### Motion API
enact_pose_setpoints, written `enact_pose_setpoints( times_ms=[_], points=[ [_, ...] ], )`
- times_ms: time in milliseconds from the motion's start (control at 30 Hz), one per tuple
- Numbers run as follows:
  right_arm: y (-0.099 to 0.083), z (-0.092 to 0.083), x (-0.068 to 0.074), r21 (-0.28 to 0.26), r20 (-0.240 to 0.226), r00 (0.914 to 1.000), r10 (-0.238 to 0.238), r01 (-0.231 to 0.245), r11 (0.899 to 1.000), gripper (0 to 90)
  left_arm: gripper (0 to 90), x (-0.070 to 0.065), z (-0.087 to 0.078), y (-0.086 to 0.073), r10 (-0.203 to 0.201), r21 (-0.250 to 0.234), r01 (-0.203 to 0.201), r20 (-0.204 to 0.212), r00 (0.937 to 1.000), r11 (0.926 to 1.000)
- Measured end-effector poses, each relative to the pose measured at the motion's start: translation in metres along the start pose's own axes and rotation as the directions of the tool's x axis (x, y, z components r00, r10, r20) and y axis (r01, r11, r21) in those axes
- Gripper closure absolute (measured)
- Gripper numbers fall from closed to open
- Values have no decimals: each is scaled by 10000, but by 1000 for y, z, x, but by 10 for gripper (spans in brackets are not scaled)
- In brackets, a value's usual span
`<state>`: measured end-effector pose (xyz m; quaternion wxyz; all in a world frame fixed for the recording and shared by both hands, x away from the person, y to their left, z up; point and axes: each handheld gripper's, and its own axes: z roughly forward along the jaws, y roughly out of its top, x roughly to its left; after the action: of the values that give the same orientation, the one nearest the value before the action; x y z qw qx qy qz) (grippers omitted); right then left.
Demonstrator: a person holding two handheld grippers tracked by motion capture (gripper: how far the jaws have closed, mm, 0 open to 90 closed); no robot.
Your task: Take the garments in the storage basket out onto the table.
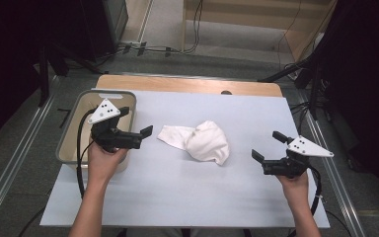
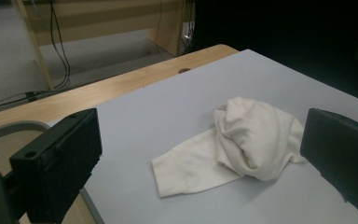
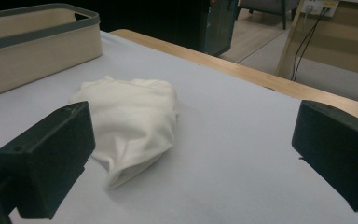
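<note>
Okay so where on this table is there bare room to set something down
The near strip of the table between the two forearms is bare, and so is the far stretch behind the white cloth up to the wooden edge. The left side is crowded: the bin and the left gripper are there.

Lab: floor cables (image 1: 143, 48), dark curtains (image 1: 10, 59)

The high view looks down on the table (image 1: 143, 197); both claw views face inward, low, sharing the white cloth (image 1: 201, 141).
</note>
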<state>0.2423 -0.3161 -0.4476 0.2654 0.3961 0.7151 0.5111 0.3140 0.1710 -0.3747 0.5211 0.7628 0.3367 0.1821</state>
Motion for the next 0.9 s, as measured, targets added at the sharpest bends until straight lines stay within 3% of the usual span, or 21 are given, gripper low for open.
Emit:
enact_pose_setpoints(
  times_ms=[467, 900],
  points=[
    [1, -1, 1, -60, -16, 10000, -1, 1, 10000, 0, 0, -1, -25, -21, -107, -471, 93, -295, 9995, 9988],
    [2, -4, 4, -122, -68, 10000, -1, 0, 9999, 0, 0, 1, -34, -42, -29, -505, 13, -311, 9995, 9987]
  ],
)
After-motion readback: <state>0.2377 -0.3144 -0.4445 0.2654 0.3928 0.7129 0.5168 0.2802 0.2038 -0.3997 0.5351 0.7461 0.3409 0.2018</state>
